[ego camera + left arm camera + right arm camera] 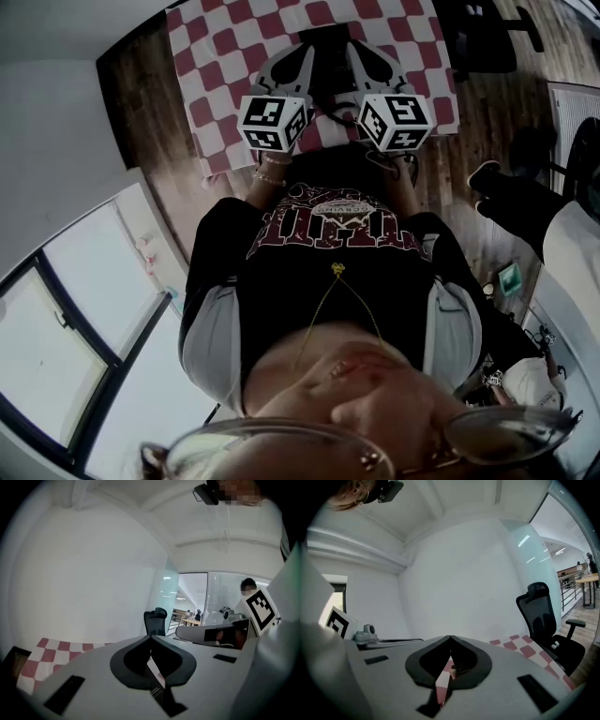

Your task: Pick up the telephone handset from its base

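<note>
Both grippers are held out over a table with a red-and-white checked cloth [216, 103]. My left gripper [302, 58] and my right gripper [361, 56] sit side by side, marker cubes toward the person's chest. A dark shape [330, 39] lies on the cloth between and beyond their tips; I cannot tell whether it is the telephone. In the left gripper view, the left gripper [151, 637] has its jaws met at the tips with nothing between them. The right gripper [450, 638] looks the same in its own view. Neither gripper view shows a handset or base.
A black office chair [548, 620] stands past the table's right side, also seen as the chair [155, 619] and the chair [487, 37]. Wooden floor surrounds the table. Another person's leg and shoe [506, 192] are at the right. A white wall rises behind the cloth [42, 656].
</note>
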The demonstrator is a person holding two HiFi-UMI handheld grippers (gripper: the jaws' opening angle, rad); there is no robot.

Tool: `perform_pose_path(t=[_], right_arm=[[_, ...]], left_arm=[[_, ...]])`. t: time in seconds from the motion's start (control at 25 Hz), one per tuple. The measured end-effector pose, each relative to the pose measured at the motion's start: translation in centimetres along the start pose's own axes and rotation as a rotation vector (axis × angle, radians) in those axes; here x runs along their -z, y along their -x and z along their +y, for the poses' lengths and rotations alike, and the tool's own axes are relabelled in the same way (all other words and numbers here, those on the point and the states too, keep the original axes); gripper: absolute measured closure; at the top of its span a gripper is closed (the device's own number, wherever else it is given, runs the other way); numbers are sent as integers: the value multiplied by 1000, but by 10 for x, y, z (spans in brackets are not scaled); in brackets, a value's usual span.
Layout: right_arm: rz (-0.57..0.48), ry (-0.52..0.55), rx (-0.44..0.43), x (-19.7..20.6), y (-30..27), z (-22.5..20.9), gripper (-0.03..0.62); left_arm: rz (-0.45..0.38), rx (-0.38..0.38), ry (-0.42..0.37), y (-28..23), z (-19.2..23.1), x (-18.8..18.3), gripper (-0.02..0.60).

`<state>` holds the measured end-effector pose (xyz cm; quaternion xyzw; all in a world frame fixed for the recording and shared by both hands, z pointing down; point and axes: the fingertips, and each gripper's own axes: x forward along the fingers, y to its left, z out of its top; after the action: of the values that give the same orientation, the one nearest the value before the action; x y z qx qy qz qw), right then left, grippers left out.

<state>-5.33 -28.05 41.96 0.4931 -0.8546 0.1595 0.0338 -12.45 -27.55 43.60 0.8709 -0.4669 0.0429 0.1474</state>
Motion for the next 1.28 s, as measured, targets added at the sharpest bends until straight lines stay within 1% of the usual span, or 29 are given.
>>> perform_pose_path(t=[0.24, 0.72, 0.96, 1.28], right_arm=[[10, -7, 18, 4, 0, -8, 577], [76, -6, -18, 10, -15, -29, 577], [122, -5, -39, 22, -19, -35, 577], [187, -23, -46, 46, -25, -49, 577]], left_arm=[[32, -8, 7, -3, 9, 13, 572], [81, -82, 60, -16, 20, 32, 572], [109, -118, 88, -20, 22, 44, 572], [177, -151, 112, -28, 26, 73, 572]])
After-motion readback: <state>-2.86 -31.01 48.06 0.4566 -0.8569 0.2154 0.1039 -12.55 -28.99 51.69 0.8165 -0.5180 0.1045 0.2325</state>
